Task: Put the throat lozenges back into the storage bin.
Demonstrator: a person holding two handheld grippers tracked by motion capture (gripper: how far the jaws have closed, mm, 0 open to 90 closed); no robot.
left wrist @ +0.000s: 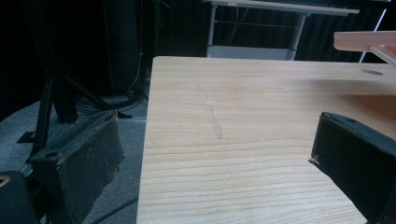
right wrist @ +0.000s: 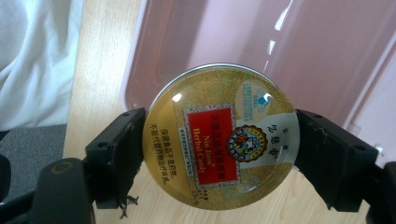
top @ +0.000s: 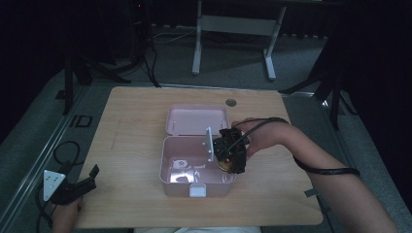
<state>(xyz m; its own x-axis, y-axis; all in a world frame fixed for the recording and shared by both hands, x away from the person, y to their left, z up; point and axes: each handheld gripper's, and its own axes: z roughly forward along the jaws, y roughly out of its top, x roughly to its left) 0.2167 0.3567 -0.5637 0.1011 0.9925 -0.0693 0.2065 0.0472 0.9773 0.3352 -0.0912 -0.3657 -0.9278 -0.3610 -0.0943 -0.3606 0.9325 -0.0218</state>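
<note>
A pink plastic box [top: 167,165] stands open mid-table, its lid [top: 197,120] tilted back. My right gripper [top: 227,162] hangs over the box's right rim, shut on a round gold candy tin [right wrist: 222,137] with a red label; both jaws press the tin's sides above the box's near right corner [right wrist: 140,70]. Small white items [top: 180,170] lie inside the box. My left gripper [top: 87,177] rests at the table's front left corner, open, with bare wood between its jaws [left wrist: 210,154].
A wooden table [top: 131,131] bears the box; a round grommet hole [top: 231,102] sits at its back edge. Cables and stand legs [top: 145,53] lie on the floor beyond. A white desk frame [top: 233,29] stands behind. White cloth [right wrist: 32,56] lies off the table's near edge.
</note>
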